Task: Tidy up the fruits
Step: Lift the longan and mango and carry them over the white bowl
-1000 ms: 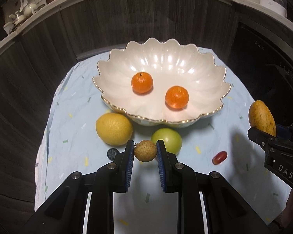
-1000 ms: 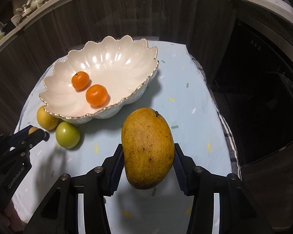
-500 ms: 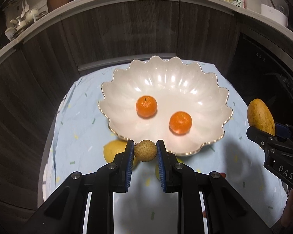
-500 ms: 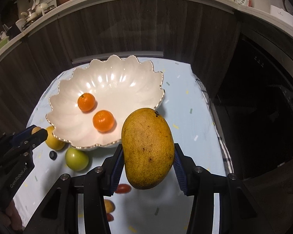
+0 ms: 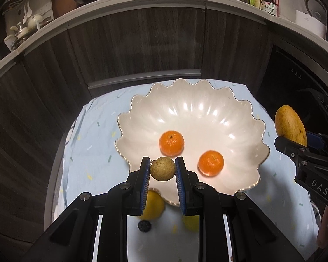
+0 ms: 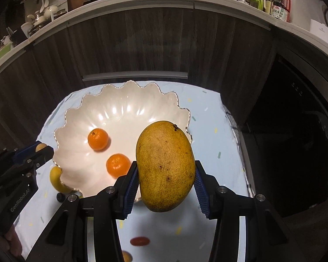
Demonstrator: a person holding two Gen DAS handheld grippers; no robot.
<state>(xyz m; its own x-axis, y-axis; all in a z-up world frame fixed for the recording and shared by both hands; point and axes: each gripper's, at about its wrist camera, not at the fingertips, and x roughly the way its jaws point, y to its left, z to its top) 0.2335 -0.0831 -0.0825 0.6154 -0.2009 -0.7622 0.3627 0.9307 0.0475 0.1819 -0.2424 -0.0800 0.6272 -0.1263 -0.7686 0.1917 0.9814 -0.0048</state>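
A white scalloped bowl (image 5: 207, 113) (image 6: 129, 107) sits on the light blue cloth and holds two mandarins (image 5: 171, 142) (image 5: 210, 162). My left gripper (image 5: 163, 168) is shut on a small brown longan (image 5: 163, 168) and holds it above the bowl's near rim. My right gripper (image 6: 165, 174) is shut on a large yellow mango (image 6: 165, 166), held above the bowl's right edge. The mango also shows at the right of the left wrist view (image 5: 290, 124).
A yellow lemon (image 5: 152, 203) (image 6: 55, 179), a dark blueberry (image 5: 144, 226) and a green fruit (image 5: 191, 222) lie on the cloth in front of the bowl. A red fruit (image 6: 139, 241) lies below the mango. Dark wooden cabinets stand behind the table.
Both grippers have risen and moved forward with their fruit. The longan now hangs over the bowl's near rim, and the mango has come over the bowl's right edge.
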